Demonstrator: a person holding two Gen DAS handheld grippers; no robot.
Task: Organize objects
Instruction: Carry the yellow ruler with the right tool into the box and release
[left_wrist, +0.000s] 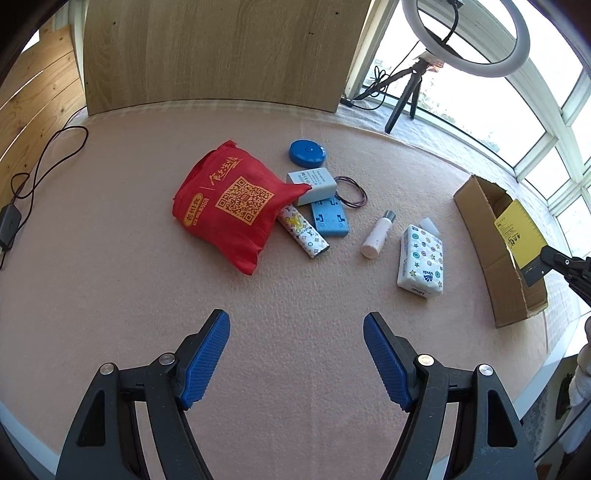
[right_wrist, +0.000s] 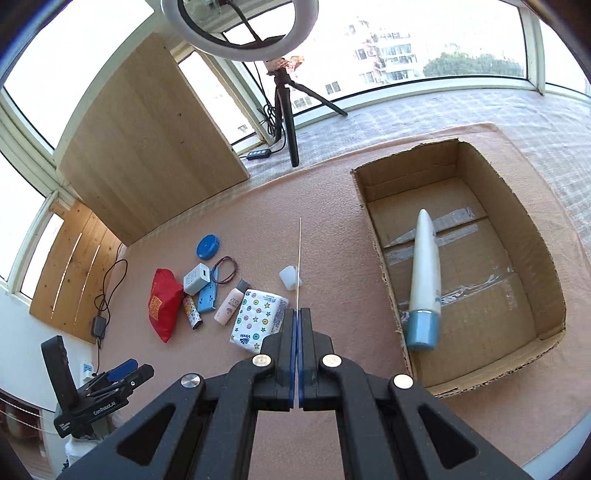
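Beside cardboard box (right_wrist: 476, 373), R gripper (right_wrist: 296, 363) clamps yellow card (left_wrist: 519, 236); L gripper (left_wrist: 296, 360) released.

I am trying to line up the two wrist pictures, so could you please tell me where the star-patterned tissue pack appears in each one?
Left wrist view: the tissue pack lies right of centre on the pink mat, between the small white bottle and the cardboard box.
Right wrist view: it sits just left of centre, partly behind the right gripper.
Shared landmark: the red bag, left of the clutter in both.

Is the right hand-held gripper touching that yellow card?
Touching. The right wrist view shows the right hand-held gripper shut on the thin card seen edge-on; the left wrist view shows its yellow face.
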